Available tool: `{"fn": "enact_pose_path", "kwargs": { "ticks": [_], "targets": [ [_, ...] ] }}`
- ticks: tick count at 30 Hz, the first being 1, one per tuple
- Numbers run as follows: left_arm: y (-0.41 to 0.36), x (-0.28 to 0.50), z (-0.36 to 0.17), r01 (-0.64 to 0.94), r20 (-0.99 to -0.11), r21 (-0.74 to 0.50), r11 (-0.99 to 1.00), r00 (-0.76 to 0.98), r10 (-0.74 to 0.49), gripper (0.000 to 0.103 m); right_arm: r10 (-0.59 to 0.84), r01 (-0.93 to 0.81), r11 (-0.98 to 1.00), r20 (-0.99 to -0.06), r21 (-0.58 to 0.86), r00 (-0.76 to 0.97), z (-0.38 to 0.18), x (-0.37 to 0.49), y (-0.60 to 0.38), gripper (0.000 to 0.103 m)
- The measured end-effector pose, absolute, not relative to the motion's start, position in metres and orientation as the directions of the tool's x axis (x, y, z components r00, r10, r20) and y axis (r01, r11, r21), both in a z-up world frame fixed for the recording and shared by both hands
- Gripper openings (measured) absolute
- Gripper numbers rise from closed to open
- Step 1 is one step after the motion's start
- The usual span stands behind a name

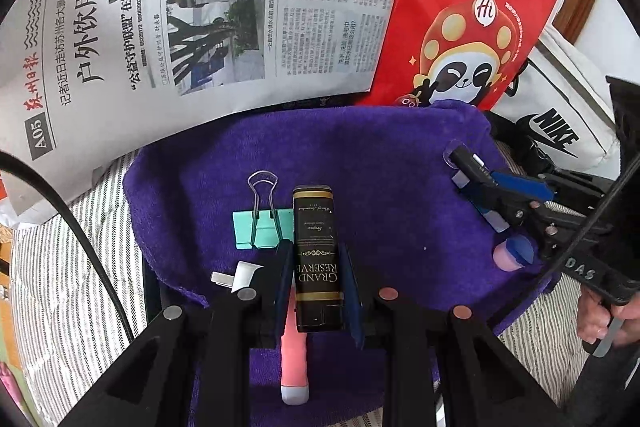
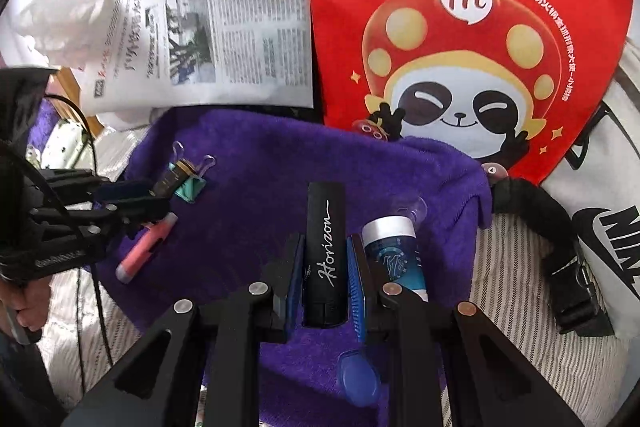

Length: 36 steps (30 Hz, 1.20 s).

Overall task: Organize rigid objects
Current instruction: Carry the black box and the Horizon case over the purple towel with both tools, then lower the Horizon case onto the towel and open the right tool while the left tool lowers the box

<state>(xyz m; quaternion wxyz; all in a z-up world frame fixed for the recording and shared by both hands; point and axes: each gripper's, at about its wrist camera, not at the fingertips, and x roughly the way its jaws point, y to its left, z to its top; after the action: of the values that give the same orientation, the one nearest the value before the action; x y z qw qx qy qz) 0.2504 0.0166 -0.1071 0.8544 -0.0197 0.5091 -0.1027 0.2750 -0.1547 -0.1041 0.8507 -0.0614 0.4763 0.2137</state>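
Note:
A purple towel (image 1: 360, 155) lies spread on striped bedding. My left gripper (image 1: 316, 247) is shut on a black-and-gold "Grand Reserve" box (image 1: 316, 227), held low over the towel. Under it lies a pink tube (image 1: 294, 355), and a teal binder clip (image 1: 260, 223) rests just left of the box. My right gripper (image 2: 326, 241) is shut on a black "Horizon" stick (image 2: 324, 247). A blue bottle with a silver cap (image 2: 394, 247) lies right beside it on the towel (image 2: 256, 163). The right wrist view shows the left gripper (image 2: 160, 191) at the left, above the pink tube (image 2: 144, 251).
A newspaper (image 1: 200, 7) and a red panda bag (image 1: 472, 19) stand behind the towel. A white Nike bag (image 1: 560, 115) and a black strap (image 2: 560, 247) lie to the right. A small white scrap (image 1: 240, 275) sits at the towel's left edge. A blue oval piece (image 2: 358, 375) lies under my right gripper.

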Motion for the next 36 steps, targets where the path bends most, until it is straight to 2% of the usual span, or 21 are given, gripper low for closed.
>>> {"fn": "enact_pose_path", "kwargs": {
  "ticks": [16,26,30,36],
  "targets": [
    [0.008,0.252,-0.114,0.178,-0.869,-0.127,0.976,0.454,-0.196,0.023,0.233,-0.407,0.912,-0.889,0.059,0.394,-0.146,0.283,-0.149,0.022],
    [0.006,0.256,-0.122,0.169,-0.868,-0.148,0.974,0.451,-0.21,0.023,0.243,-0.417,0.906,-0.892,0.068,0.383,-0.148,0.29,-0.147,0.023],
    [0.008,0.258,-0.125,0.167,-0.865,-0.17,0.971,0.447,-0.228,0.023,0.261,-0.429,0.899,-0.896,0.09,0.359,-0.146,0.289,-0.149,0.028],
    [0.007,0.26,-0.132,0.175,-0.862,-0.208,0.962,0.431,-0.265,0.023,0.249,-0.452,0.89,-0.901,0.067,0.356,-0.139,0.285,-0.15,0.029]
  ]
}}
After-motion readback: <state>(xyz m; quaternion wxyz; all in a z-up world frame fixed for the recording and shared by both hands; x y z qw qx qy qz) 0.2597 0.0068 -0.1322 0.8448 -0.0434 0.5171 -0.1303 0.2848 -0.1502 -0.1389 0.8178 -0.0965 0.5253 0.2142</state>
